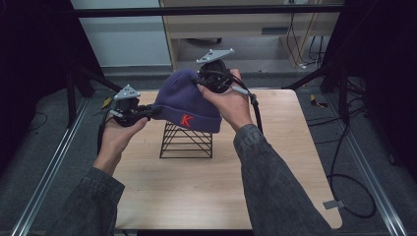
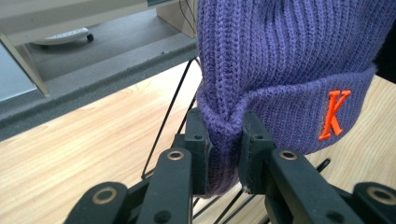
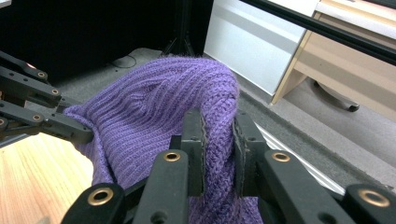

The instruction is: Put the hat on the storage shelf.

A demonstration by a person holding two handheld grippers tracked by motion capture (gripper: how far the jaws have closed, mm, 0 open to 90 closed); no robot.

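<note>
A: Pinching the cuff, is it? Where does the purple knit beanie (image 1: 184,101) sit against the left gripper (image 1: 147,112)?

B: Yes. From the high view, the left gripper comes in at the beanie's left edge, and its jaws clamp the folded cuff there. The right gripper (image 1: 202,81) grips the far right side, up near the crown. The beanie hangs stretched between the two, over the black wire stand (image 1: 186,141) on the wooden table (image 1: 206,191).

A: And the jaws themselves?

B: In the left gripper view, the left gripper (image 2: 223,140) has its two black jaws pressed onto a bunched fold of the cuff, with knit squeezed between the pads. In the right gripper view, the right gripper (image 3: 219,135) nips a ridge of ribbed knit the same way.

A: What does one view give that another lacks?

B: The left gripper view shows the orange letter K (image 2: 334,114) on the cuff close up, with the stand's thin wires running just behind and below the beanie. The right gripper view shows the beanie's ribbed back with the other gripper's linkage at its left edge, and a white cabinet (image 3: 261,42) beyond. Whether the beanie touches the stand, I cannot tell.
</note>
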